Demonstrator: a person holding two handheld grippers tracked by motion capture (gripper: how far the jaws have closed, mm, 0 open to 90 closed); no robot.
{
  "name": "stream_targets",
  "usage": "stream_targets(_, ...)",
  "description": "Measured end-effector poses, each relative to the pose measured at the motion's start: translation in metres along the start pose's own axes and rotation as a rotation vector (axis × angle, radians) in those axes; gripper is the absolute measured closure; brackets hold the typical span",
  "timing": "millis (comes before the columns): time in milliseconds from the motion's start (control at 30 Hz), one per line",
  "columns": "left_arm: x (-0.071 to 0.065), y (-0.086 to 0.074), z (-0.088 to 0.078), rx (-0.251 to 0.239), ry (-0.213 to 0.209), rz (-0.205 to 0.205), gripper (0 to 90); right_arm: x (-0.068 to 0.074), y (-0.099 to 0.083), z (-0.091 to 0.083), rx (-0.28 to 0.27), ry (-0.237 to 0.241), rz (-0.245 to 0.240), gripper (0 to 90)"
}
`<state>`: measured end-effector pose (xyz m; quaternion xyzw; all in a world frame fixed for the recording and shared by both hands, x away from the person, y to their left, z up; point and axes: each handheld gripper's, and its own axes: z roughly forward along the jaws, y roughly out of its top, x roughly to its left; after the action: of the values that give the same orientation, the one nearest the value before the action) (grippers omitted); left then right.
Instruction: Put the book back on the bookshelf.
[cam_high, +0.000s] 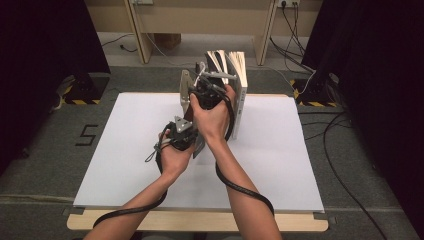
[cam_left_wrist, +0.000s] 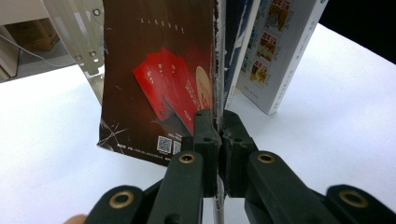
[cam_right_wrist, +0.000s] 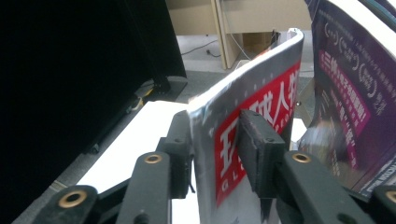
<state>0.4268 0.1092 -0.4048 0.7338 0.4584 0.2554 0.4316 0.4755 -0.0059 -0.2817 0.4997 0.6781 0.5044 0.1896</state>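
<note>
A row of books stands upright at the far middle of the white table. In the left gripper view, my left gripper is shut on the near edge of a thin brown book with red cards on its cover. That book stands on the table. In the high view the left gripper sits low in front of the row, and the right gripper is higher at the books' tops. The right gripper is open, its jaws on either side of a bent grey and red book without pressing on it.
A metal bookend stands at the left of the row, and it appears beside the brown book as a perforated plate. A white picture-covered book leans at the right. A purple book curves next to the grey one. Cables lie on the floor.
</note>
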Motion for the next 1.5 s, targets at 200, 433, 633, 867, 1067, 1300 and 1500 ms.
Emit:
stream_targets(200, -0.003, -0.001, 0.0, -0.001, 0.006, 0.021, 85.8, -0.003, 0.005, -0.003, -0.004, -0.002, 0.018, 61.4)
stream_targets(433, -0.006, -0.002, 0.0, -0.015, 0.005, 0.021, 85.0, 0.001, 0.012, -0.005, 0.017, -0.043, 0.029, 75.2)
stream_targets(633, -0.013, 0.0, 0.0, -0.035, -0.017, 0.011, 78.3, 0.004, 0.01, -0.011, -0.018, -0.099, 0.041, 85.6)
stream_targets(867, -0.02, 0.019, -0.005, -0.137, 0.013, 0.019, 66.2, 0.003, 0.008, -0.012, -0.042, -0.112, 0.069, 85.2)
stream_targets(1067, -0.021, 0.032, -0.002, -0.164, 0.006, 0.015, 66.9, 0.002, 0.008, -0.012, -0.035, -0.103, 0.078, 84.2)
stream_targets(1300, -0.019, 0.027, 0.0, -0.135, 0.019, -0.017, 76.4, 0.001, 0.005, -0.009, -0.001, -0.053, 0.042, 76.6)
stream_targets(1500, -0.01, 0.029, -0.006, -0.151, 0.036, -0.057, 86.1, -0.002, 0.003, -0.017, -0.016, 0.014, -0.016, 62.8)
